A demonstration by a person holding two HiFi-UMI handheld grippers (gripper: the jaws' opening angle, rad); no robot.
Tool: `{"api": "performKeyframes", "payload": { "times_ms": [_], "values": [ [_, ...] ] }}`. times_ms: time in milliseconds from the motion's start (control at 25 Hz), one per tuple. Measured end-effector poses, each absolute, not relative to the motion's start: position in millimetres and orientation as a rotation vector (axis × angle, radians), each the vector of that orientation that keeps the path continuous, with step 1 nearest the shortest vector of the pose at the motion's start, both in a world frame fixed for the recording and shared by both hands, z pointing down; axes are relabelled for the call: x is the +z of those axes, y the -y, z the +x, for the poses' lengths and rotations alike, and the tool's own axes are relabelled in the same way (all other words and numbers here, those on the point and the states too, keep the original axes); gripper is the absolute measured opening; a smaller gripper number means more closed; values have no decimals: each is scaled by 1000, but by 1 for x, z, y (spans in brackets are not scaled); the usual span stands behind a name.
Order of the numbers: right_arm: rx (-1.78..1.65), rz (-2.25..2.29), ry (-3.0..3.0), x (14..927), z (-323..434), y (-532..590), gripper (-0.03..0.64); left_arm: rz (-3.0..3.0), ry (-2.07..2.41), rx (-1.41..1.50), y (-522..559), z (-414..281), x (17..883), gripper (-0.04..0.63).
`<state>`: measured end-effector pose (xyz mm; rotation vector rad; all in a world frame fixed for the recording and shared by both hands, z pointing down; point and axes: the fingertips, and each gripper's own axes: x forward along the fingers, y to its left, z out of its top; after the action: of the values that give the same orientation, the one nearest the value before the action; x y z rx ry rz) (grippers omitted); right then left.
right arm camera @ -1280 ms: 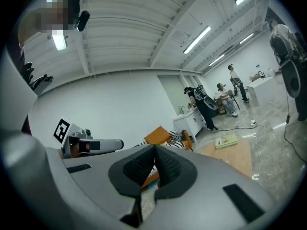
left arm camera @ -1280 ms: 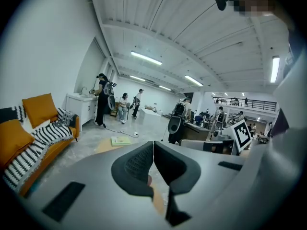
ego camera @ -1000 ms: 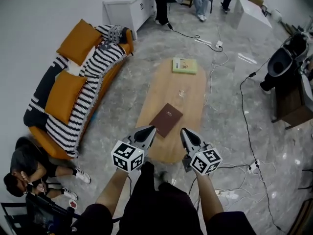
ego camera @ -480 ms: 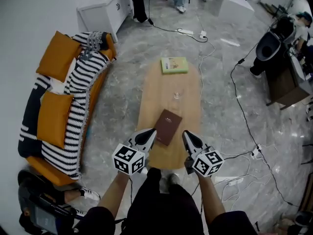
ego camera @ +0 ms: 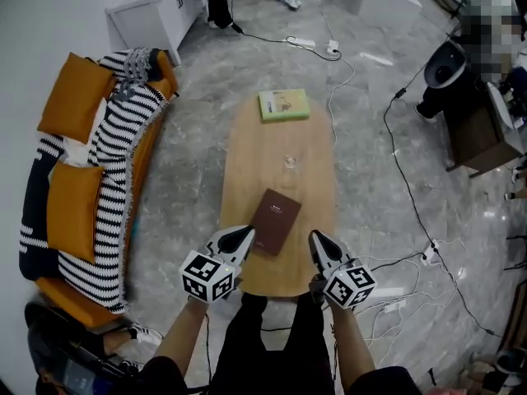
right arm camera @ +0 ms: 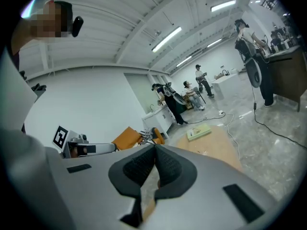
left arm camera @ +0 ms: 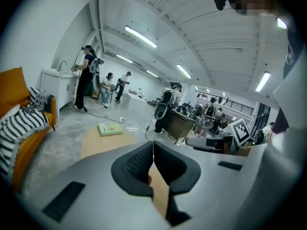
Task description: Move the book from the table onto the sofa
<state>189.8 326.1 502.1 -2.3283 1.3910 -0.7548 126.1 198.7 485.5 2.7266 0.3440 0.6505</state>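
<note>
A dark brown book [ego camera: 275, 220] lies flat on the oval wooden table [ego camera: 247, 163], toward its near end. The sofa [ego camera: 82, 179], with orange cushions and a striped blanket, stands to the left of the table. My left gripper [ego camera: 249, 230] hovers just left of the book's near edge, jaws shut with nothing between them. My right gripper [ego camera: 313, 235] hangs to the right of the book's near corner, also shut and empty. The left gripper view shows the left gripper [left arm camera: 153, 143] with its pads pressed together; the right gripper [right arm camera: 154, 146] looks the same in its own view.
A green book [ego camera: 284, 104] lies at the table's far end and a small clear object [ego camera: 290, 162] sits mid-table. Cables [ego camera: 395, 122] run over the floor on the right. A white cabinet [ego camera: 156, 15] stands beyond the sofa. A person [ego camera: 66, 360] crouches near its close end.
Both grippers have come down and forward over the table's near end and now flank the brown book's near corner. Their jaws have stayed shut.
</note>
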Motion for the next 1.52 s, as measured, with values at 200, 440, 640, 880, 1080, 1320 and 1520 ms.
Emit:
{"api": "performKeyframes", "payload": {
  "times_ms": [200,440,640,880,1080,1320,1520],
  "values": [
    [-803,-2292,-1402,521,211,-327,25,2705,-258,669,-189,143,502,15],
    [-834,-2262,-1386,536,230,-319,25,2688,-234,715,-180,160,522,15],
    [-873,-2238,-1350,559,235,-311,25,2668,-226,730,-171,173,540,15],
    [-930,-2213,-1312,601,235,-306,25,2645,-234,756,-168,186,570,15],
    [-987,-2197,-1251,637,235,-306,25,2621,-245,808,-162,193,603,15],
    [-1032,-2185,-1193,681,237,-305,25,2604,-299,882,-162,202,650,15],
    [-1071,-2181,-1158,720,237,-307,25,2580,-343,940,-165,205,690,15]
  ]
}}
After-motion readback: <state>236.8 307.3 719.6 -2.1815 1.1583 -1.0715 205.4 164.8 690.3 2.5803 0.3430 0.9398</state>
